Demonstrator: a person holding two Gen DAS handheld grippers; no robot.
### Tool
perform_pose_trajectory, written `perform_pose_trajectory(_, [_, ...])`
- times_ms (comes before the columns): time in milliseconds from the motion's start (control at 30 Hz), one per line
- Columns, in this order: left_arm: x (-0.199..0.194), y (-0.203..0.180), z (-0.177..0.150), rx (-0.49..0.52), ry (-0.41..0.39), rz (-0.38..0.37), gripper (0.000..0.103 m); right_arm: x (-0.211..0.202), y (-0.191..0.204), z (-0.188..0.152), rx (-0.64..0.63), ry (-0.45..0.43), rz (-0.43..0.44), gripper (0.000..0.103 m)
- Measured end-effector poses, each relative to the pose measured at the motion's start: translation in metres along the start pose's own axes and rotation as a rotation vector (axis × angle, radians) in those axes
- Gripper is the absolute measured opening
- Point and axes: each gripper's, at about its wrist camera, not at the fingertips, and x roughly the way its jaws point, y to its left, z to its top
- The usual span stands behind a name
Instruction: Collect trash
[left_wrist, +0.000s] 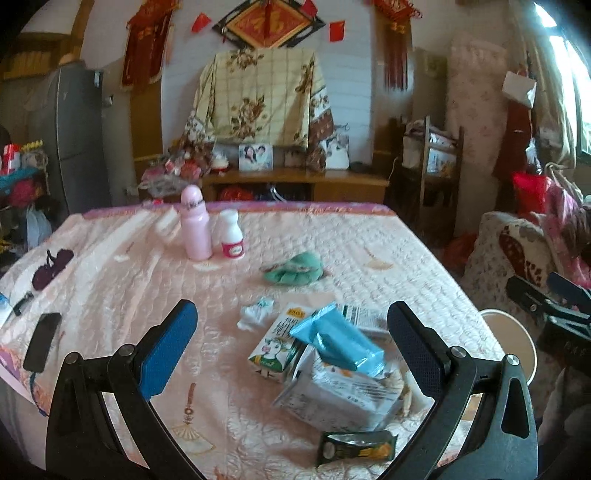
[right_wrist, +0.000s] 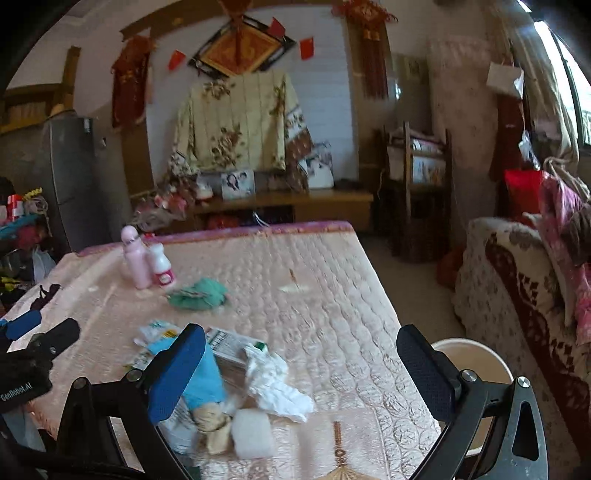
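Both my left gripper (left_wrist: 291, 347) and right gripper (right_wrist: 301, 369) hover wide and empty over the trash pile (left_wrist: 332, 362) on the bed's near edge. Beside it waits the bin (right_wrist: 476, 354). Grabbing overlapping wrappers risks dragging neighbours off.

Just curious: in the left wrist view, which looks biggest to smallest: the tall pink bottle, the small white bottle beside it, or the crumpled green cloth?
1. Tall pink bottle
2. Crumpled green cloth, close to it
3. Small white bottle

They sit at similar distance.

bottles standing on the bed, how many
2, side by side at the far left of the bed: a tall pink bottle and a shorter white bottle with a pink label to its right. Clutter may hide others.
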Motion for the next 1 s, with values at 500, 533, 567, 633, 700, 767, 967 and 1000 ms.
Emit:
perform_pose_trajectory(500, [-0.023,0.005,0.004,-0.023,-0.080,0.026,0.102,-0.033,0.020,0.007,-0.019,-0.094,0.029,0.103])
perform_pose_trajectory(533, [-0.024,0.005,0.004,-0.025,-0.081,0.025,0.102,-0.033,0.021,0.006,-0.022,-0.095,0.028,0.103])
perform_pose_trajectory(567, [-0.024,0.006,0.004,-0.027,-0.082,0.024,0.102,-0.033,0.022,0.006,-0.024,-0.094,0.029,0.103])
perform_pose_trajectory(633, [-0.024,0.006,0.003,-0.026,-0.081,0.024,0.102,-0.032,0.023,0.006,-0.027,-0.095,0.027,0.103])
perform_pose_trajectory(700, [-0.023,0.006,0.002,-0.026,-0.076,0.024,0.102,-0.032,0.023,0.007,-0.025,-0.091,0.028,0.103])
perform_pose_trajectory(767, [-0.022,0.006,0.004,-0.027,-0.072,0.025,0.102,-0.031,0.023,0.008,-0.024,-0.087,0.030,0.103])
perform_pose_trajectory(967, [-0.022,0.005,0.003,-0.033,-0.069,0.028,0.102,-0.031,0.023,0.007,-0.025,-0.084,0.029,0.103])
perform_pose_trajectory(1000, [-0.022,0.006,0.004,-0.035,-0.069,0.030,0.102,-0.031,0.023,0.007,-0.025,-0.085,0.029,0.103])
